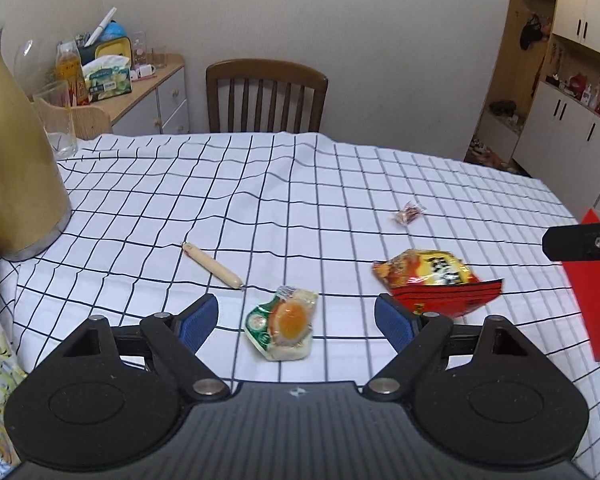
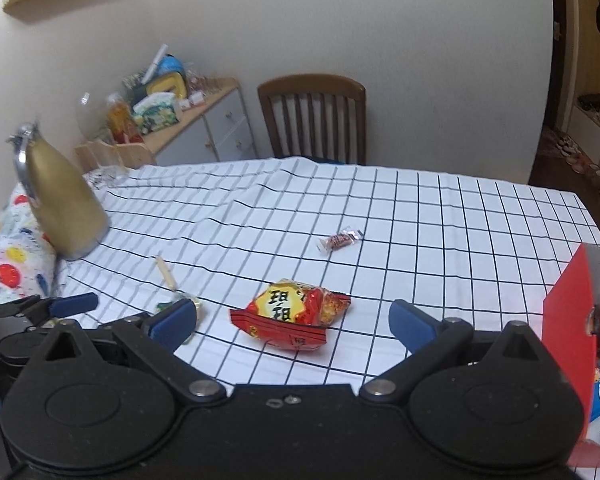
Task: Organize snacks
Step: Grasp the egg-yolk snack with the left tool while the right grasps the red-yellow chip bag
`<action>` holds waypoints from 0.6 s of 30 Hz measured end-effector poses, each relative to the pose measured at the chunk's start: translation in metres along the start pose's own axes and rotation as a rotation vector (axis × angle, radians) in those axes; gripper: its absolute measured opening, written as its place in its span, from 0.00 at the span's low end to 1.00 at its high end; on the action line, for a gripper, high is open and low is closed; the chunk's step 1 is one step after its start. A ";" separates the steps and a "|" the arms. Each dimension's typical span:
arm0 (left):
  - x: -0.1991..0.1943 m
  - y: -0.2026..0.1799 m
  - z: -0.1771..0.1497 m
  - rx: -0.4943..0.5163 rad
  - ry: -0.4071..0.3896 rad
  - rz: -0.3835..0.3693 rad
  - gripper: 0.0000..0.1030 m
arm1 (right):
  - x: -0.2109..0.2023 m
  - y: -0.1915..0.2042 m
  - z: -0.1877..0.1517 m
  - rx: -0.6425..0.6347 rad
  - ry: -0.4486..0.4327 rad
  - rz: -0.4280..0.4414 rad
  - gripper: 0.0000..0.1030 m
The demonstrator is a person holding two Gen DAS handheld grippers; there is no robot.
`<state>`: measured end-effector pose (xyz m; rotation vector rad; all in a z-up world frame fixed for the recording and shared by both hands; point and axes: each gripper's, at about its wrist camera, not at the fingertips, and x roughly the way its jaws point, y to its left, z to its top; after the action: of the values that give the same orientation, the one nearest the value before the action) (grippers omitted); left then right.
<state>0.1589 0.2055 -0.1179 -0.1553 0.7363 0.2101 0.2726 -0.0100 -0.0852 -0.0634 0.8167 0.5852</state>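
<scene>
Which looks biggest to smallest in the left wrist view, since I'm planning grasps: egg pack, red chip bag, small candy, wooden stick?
1. Red chip bag
2. Egg pack, nearer the camera, so unsure
3. Wooden stick
4. Small candy, farthest away

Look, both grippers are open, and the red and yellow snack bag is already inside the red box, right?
Not quite. Both the left gripper and right gripper are open, but the red and yellow snack bag lies on the checked tablecloth, outside the red box. The right wrist view shows it.
</scene>
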 end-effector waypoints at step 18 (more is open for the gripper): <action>0.080 0.024 -0.006 -0.006 0.144 -0.029 0.83 | 0.112 0.008 0.024 0.161 0.221 -0.162 0.99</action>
<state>0.2067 0.2382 -0.1779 -0.1879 0.8760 0.1752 0.3452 0.0557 -0.1459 -0.0470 1.0598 0.3619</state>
